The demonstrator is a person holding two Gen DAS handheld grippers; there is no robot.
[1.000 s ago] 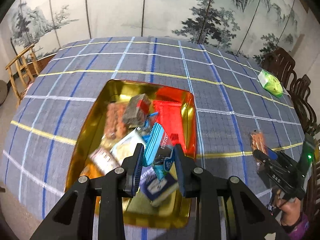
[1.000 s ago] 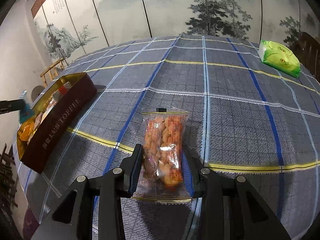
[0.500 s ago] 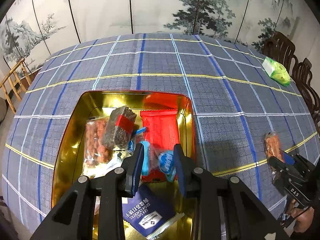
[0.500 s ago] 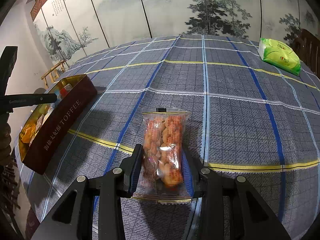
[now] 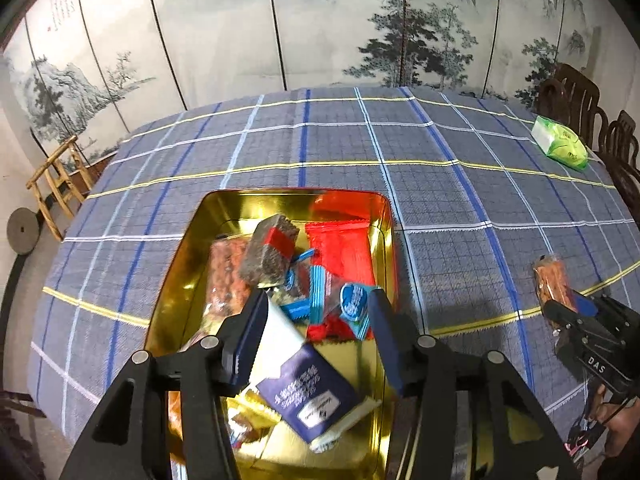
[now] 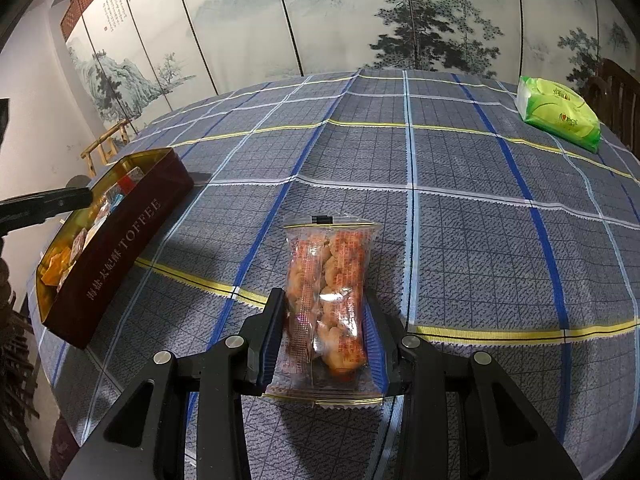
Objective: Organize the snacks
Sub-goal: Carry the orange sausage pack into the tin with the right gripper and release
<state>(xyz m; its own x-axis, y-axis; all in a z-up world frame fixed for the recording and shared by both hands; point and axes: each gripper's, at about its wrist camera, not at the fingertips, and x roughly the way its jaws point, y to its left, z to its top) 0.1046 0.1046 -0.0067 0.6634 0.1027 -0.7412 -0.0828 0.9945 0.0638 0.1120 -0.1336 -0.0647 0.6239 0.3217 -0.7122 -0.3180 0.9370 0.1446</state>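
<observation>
A gold-lined toffee tin (image 5: 184, 256) holds several snack packets, among them a red packet (image 5: 344, 248), a dark bar with a red band (image 5: 268, 256), a small blue candy packet (image 5: 344, 304) and a navy packet (image 5: 308, 396). My left gripper (image 5: 316, 320) is open above the tin, and the blue candy packet lies loose below it. My right gripper (image 6: 324, 328) is shut on a clear packet of orange crackers (image 6: 328, 292) lying on the checked tablecloth. The tin's maroon side shows in the right wrist view (image 6: 120, 240). The crackers also show in the left wrist view (image 5: 552, 284).
A green tissue pack (image 6: 558, 114) lies at the table's far right; it also shows in the left wrist view (image 5: 560, 148). Dark wooden chairs (image 5: 580, 96) stand behind it. A bamboo stool (image 5: 60, 184) stands off the table's left edge. A painted folding screen closes the back.
My left gripper has opened wider and let go of the blue candy packet, which now lies in the tin. The right gripper has stayed on the cracker packet.
</observation>
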